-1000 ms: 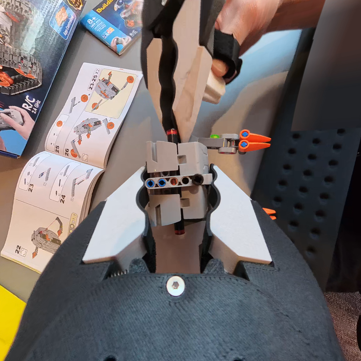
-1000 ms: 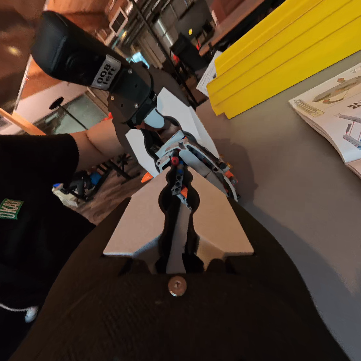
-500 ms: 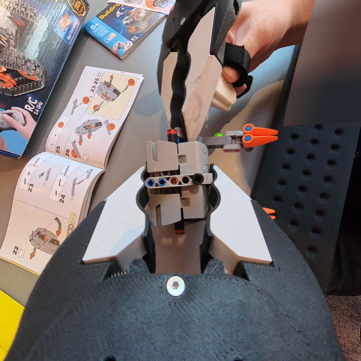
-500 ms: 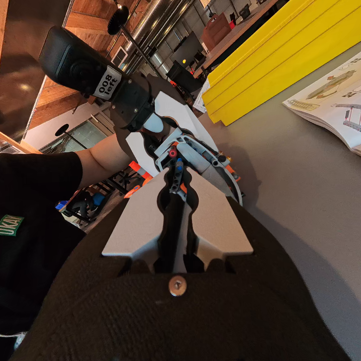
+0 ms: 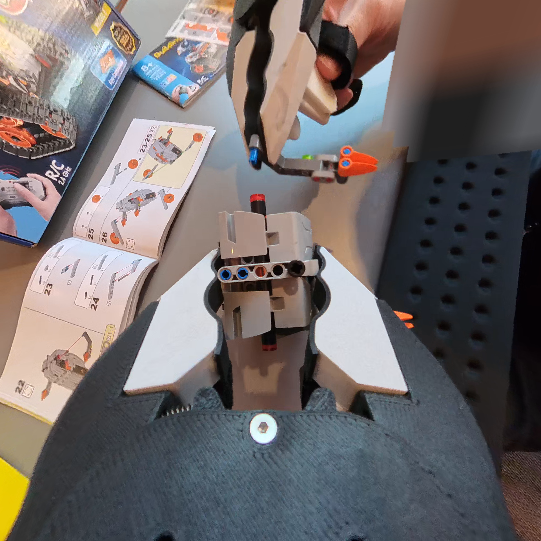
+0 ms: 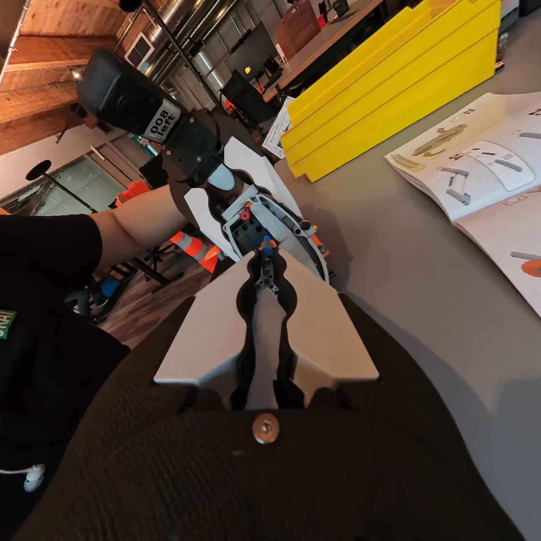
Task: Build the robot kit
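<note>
My left gripper is shut on a grey brick-built body with a black, red-tipped axle through it, held above the grey table. My right gripper hangs just above the body. It is shut on a grey arm piece with orange claws and a blue pin, clear of the axle. In the right wrist view my right gripper pinches the arm's dark beam, blue pin forward, just short of the body.
An open instruction booklet lies left on the table, with a toy box and a smaller booklet behind it. A black perforated chair stands past the table's right edge. Yellow bins sit beyond the left gripper. One gripper's finger ends stand about 5 centimeters off the other's.
My right gripper has lifted away from the top of the body with the arm piece. The blue pin now shows free of the body. My left gripper has kept still.
</note>
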{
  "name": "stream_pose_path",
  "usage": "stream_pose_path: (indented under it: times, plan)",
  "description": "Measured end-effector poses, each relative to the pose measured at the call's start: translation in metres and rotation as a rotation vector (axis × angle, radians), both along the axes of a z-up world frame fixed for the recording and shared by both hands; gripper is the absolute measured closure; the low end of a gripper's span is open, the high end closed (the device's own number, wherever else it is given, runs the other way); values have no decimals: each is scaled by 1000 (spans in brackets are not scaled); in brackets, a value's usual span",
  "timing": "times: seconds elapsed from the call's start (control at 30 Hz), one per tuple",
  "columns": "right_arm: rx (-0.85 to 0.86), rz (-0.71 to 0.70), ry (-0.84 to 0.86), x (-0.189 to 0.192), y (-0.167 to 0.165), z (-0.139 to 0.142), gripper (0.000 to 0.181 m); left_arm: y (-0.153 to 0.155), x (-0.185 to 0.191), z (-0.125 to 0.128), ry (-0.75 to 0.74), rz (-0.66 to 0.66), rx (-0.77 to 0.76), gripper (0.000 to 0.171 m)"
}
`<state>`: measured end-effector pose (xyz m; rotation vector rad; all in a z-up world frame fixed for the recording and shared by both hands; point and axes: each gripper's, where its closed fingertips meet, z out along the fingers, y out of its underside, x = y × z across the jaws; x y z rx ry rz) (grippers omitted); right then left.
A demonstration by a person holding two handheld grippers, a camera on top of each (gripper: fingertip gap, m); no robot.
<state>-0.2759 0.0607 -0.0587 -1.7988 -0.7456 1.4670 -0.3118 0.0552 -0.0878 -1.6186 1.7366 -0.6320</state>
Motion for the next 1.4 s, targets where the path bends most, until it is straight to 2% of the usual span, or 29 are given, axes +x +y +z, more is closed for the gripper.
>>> stream_pose_path:
  times: [0.2, 0.5, 0.73, 0.9, 1.1, 1.4]
  plan:
    - [-7, -12, -9, 2, -1, -6, 175, -1, -9, 3, -135, -20, 11, 111]
    - [2, -23, -14, 11, -11, -15, 175, -33, 8, 2, 41, -188, 375, 111]
    - [-13, -36, -22, 17, -14, -22, 175, -38, 11, -1, 38, -216, 570, 111]
    - [-23, -27, -42, 15, -14, -29, 175, -29, 8, 2, -50, -154, 560, 111]
    - [-27, -15, -62, 12, -15, -34, 175, -27, 14, 2, -78, -176, 595, 112]
    - [-50, -36, -81, 13, -11, -43, 175, -11, 17, 7, -186, -84, 448, 112]
